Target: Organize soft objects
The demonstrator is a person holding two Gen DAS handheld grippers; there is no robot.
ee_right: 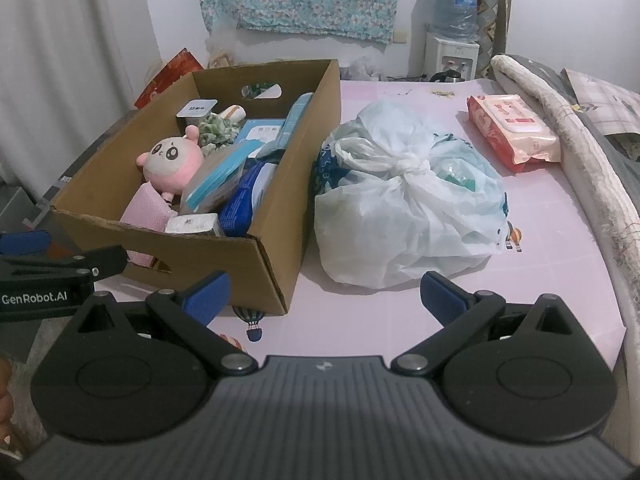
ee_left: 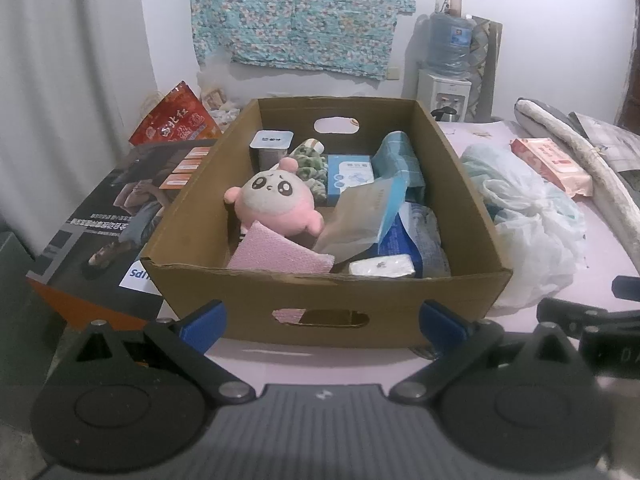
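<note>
We hold 2 grippers, left gripper (ee_left: 320,314) and right gripper (ee_right: 325,294), fingers spread and empty, before the cardboard box (ee_left: 328,296); the tied plastic bag (ee_right: 404,204) beside it wants a grip at its knot.

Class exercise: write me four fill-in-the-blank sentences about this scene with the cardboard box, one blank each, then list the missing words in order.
1. The pink plush toy lies inside the ____ box.
2. The white plastic bag beside the box is tied in a ____.
3. The right gripper is open and holds ____.
4. The wet wipes pack lies ____ the box.

Missing words: cardboard; knot; nothing; outside
</note>
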